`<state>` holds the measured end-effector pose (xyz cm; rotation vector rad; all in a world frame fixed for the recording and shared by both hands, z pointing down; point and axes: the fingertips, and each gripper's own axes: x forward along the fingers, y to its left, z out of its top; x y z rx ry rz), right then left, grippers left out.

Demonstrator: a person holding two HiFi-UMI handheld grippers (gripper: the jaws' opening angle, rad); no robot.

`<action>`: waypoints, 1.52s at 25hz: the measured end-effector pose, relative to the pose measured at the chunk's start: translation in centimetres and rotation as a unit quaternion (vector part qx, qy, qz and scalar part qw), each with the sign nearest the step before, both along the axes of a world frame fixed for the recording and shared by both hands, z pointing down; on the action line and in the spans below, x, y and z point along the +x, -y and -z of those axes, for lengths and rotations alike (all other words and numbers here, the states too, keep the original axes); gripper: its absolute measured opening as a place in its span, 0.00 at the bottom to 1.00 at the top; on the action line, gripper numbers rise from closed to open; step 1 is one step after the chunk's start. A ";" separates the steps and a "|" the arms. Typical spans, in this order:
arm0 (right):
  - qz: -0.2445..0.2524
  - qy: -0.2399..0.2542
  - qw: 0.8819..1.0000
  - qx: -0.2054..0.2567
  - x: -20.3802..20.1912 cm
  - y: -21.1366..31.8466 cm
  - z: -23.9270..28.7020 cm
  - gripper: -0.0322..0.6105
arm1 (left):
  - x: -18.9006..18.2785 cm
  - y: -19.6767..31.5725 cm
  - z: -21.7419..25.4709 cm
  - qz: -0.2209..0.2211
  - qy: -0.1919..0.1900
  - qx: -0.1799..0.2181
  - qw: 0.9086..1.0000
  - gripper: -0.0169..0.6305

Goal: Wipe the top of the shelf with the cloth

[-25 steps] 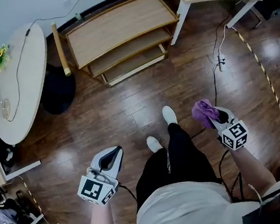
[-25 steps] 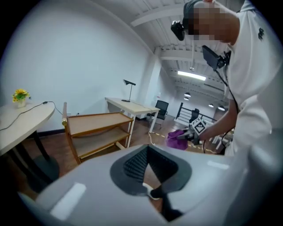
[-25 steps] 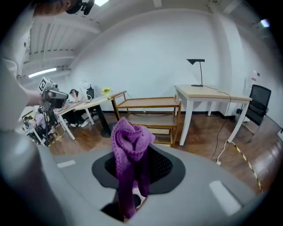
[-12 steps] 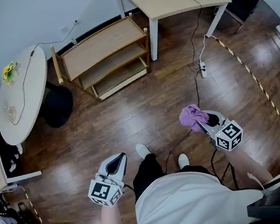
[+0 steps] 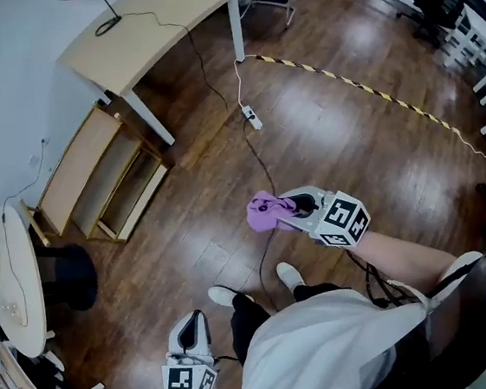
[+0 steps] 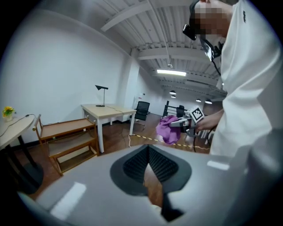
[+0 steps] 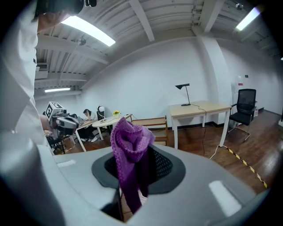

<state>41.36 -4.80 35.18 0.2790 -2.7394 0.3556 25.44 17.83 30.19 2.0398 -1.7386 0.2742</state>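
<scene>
Right tongs (image 7: 147, 160) clamp cloth (image 7: 128, 137) (knit clear only in gripper view).

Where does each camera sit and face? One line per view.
Head view: on the head, looking down at the floor; shows both arms, left claw, right claw, shoes.
Left gripper view: on the left claw, facing shelf and desk; its shut jaws, white shirt.
Right gripper view: on the right claw, facing the same furniture; jaws shut on the cloth.
Shared: all show shelf, desk, cloth.

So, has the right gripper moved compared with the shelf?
Yes. The right gripper, holding the cloth, is now farther from the shelf in the head view.
</scene>
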 end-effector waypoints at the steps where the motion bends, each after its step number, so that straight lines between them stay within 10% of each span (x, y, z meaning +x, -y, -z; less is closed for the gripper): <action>1: -0.005 0.004 1.000 0.001 1.0 0.0 0.4 0.20 | 1.1 0.3 0.2 -0.010 0.000 0.000 1.000 0.05; 11: -0.051 0.035 0.998 0.022 5.6 -1.7 4.6 0.20 | 5.1 1.8 3.5 -0.093 0.002 0.031 0.995 0.05; 38: -0.045 0.031 0.997 0.048 2.4 -9.7 7.5 0.20 | 2.3 -4.8 3.9 -0.117 -0.014 0.055 0.991 0.05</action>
